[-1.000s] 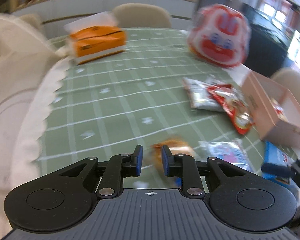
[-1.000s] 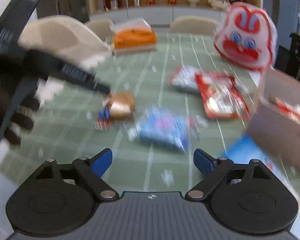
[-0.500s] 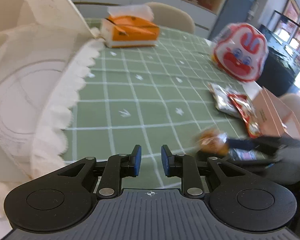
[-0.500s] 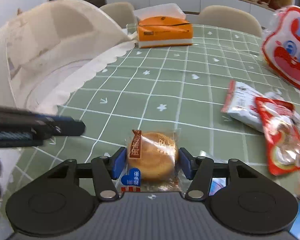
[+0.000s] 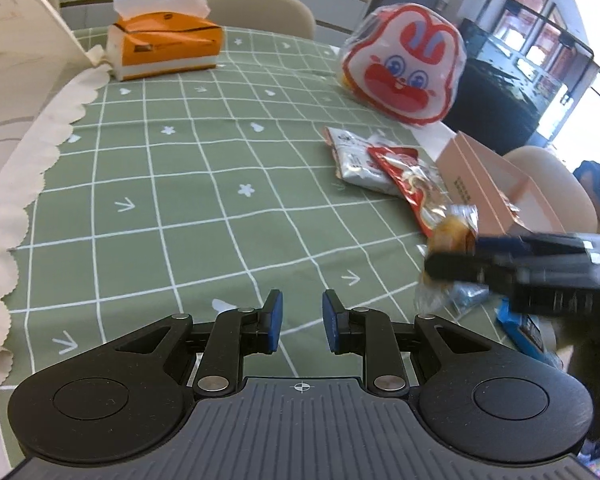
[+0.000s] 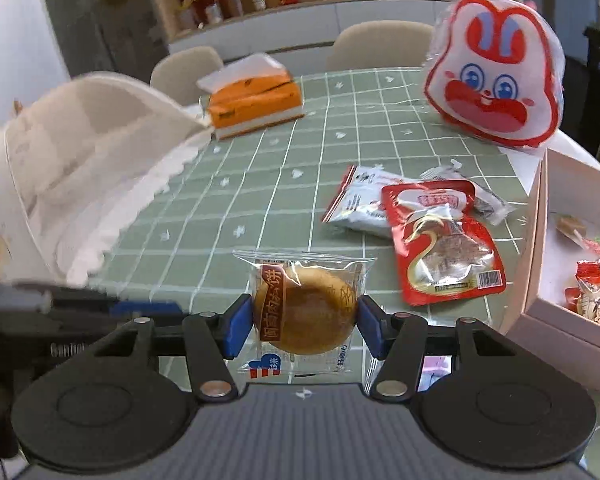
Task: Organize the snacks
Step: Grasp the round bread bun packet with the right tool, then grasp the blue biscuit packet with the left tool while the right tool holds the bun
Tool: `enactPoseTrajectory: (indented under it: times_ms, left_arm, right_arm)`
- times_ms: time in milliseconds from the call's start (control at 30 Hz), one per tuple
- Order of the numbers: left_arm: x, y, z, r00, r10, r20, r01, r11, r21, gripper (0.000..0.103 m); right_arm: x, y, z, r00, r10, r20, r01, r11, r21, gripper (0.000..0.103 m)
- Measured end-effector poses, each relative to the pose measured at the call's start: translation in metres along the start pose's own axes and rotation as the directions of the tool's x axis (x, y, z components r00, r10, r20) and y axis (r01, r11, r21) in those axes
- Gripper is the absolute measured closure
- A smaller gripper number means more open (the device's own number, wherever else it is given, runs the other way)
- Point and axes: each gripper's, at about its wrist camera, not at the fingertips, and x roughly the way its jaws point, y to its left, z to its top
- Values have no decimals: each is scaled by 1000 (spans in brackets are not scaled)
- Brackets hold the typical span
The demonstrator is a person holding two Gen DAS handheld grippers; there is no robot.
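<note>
Between the blue pads of your right tool (image 6: 306, 322), a wrapped round cake (image 6: 306, 312) is now clamped by its two sides; the jaws have just been closing from a wide spread onto it. A second ago this cake lay loose on the green checked counter (image 5: 220, 184); it now rides clear of the cloth, as the left view also shows. Your left tool (image 5: 302, 320) hangs over bare cloth with its pads nearly together and nothing between them, much as before. The pink box (image 6: 548, 264) to the right already holds snacks, so the cake probably goes there next. A red packet (image 6: 444, 240) and a white packet (image 6: 360, 204) remain on the counter, unsorted.
</note>
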Motion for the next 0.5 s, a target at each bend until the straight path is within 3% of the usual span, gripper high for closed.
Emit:
enactPoseTrajectory:
  times_ms: [267, 400, 500]
  left_arm:
    - [5, -7, -3, 1000, -5, -15, 5, 1000, 10, 78]
    - [8, -23, -7, 999, -27, -30, 27, 999, 18, 78]
    - [11, -41, -13, 997, -57, -48, 59, 998, 35, 78]
  right_arm:
    - [-47, 0, -23, 999, 23, 34, -24, 999, 25, 47]
    - [-78, -20, -40, 990, -118, 79, 114, 992, 46, 47]
    - [-87, -47, -58, 972, -230, 50, 225, 971, 80, 47]
